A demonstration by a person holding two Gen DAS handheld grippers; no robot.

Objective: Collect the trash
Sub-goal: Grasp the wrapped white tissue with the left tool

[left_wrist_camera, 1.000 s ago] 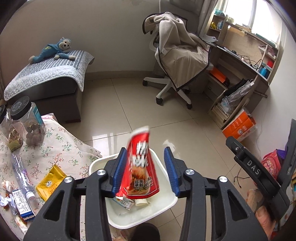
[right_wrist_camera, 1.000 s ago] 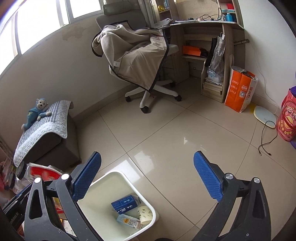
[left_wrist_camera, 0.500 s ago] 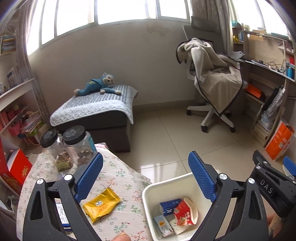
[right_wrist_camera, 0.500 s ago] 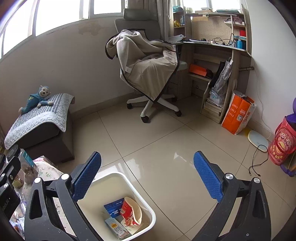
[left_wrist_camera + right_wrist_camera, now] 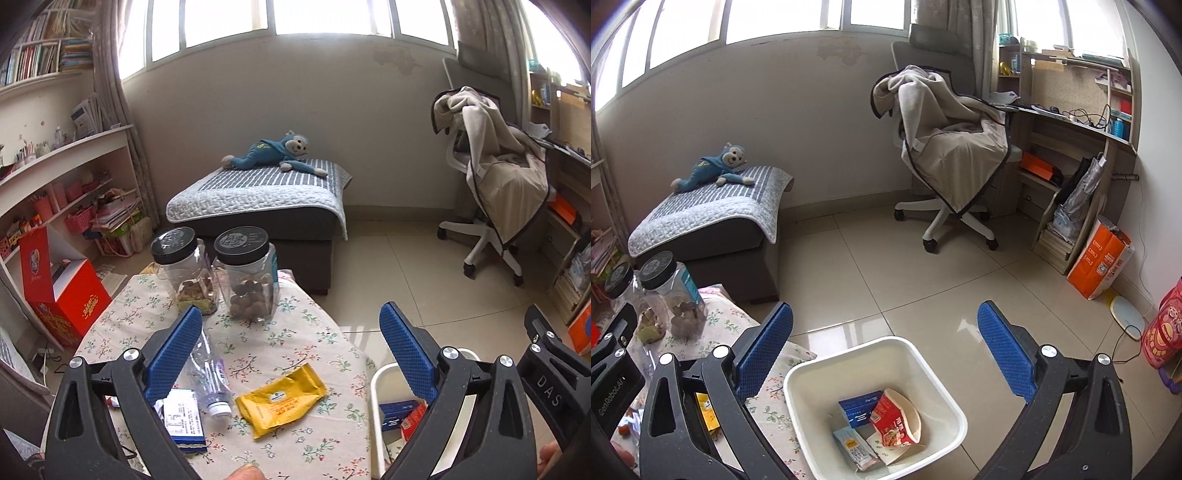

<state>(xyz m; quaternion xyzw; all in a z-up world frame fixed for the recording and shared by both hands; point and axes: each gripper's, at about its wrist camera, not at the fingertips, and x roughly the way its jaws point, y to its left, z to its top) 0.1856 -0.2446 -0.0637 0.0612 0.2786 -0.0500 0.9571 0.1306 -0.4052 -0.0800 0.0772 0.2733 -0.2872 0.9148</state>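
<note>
The left gripper (image 5: 291,350), its jaws just opened wide, hangs empty over a floral tablecloth (image 5: 280,339), above a crinkled yellow packet (image 5: 282,398) and a clear plastic bottle (image 5: 208,376). The right gripper (image 5: 884,350) gapes wide too, holding nothing. Below it sits the square white bin (image 5: 945,384), with a red wrapper (image 5: 895,419) and a flat blue box (image 5: 858,406) inside.
</note>
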